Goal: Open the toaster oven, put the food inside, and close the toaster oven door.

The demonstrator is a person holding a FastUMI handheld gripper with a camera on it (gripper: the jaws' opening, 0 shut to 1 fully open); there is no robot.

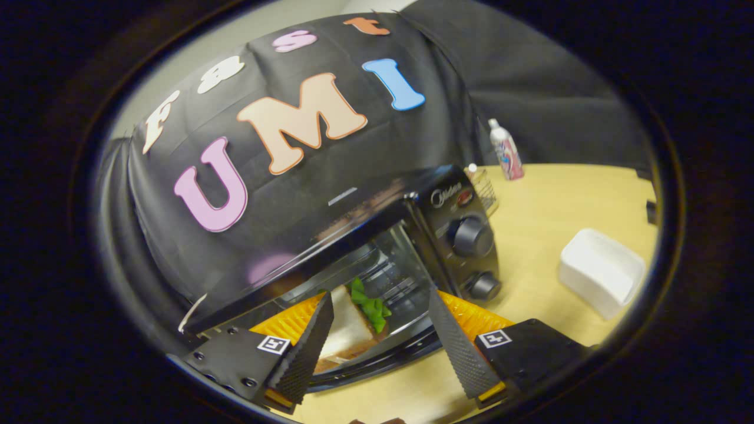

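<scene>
Glossy black toaster oven (377,235), triangular sandwich (351,327) inside, hand-held gripper (377,318) spread wide.

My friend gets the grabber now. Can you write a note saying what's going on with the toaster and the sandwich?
Gripper: fingers spread open, gripping nothing.
Toaster oven: on the table, door down and open.
Sandwich: seen between the fingers, lying at the oven's mouth over the open door; whether it is fully inside is unclear.
Done: oven opened, food let go.
Left: nudge the food in if needed, then close the door.
</scene>
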